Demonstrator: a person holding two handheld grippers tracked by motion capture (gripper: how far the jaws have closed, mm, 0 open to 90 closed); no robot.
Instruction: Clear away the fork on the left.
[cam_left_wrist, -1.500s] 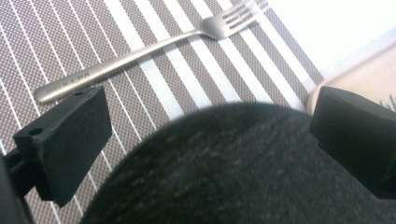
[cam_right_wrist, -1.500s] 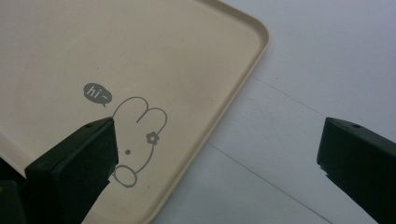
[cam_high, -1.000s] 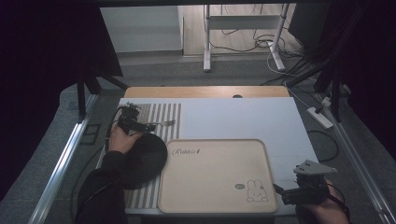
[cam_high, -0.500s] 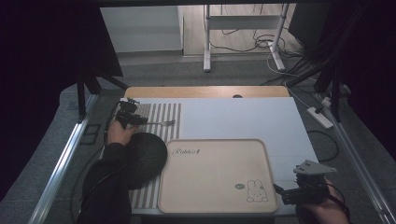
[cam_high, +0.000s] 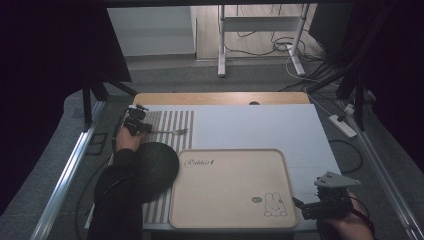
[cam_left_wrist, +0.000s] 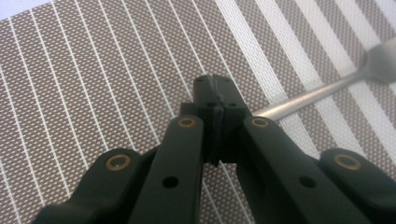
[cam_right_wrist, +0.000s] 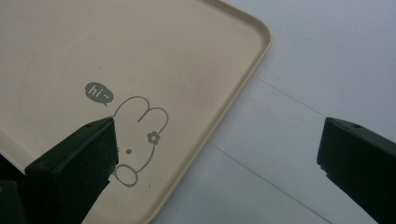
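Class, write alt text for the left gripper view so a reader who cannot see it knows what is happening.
The left gripper, its two black jaws closed together, clamps the thin metal handle of a fork just above a brown and white striped placemat. The fork runs off to the upper right, its blurred head at the edge of the picture.

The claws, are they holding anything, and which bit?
The left claw is shut on the fork, pinching the end of its handle. The right claw is open, holding nothing, beside the tray.
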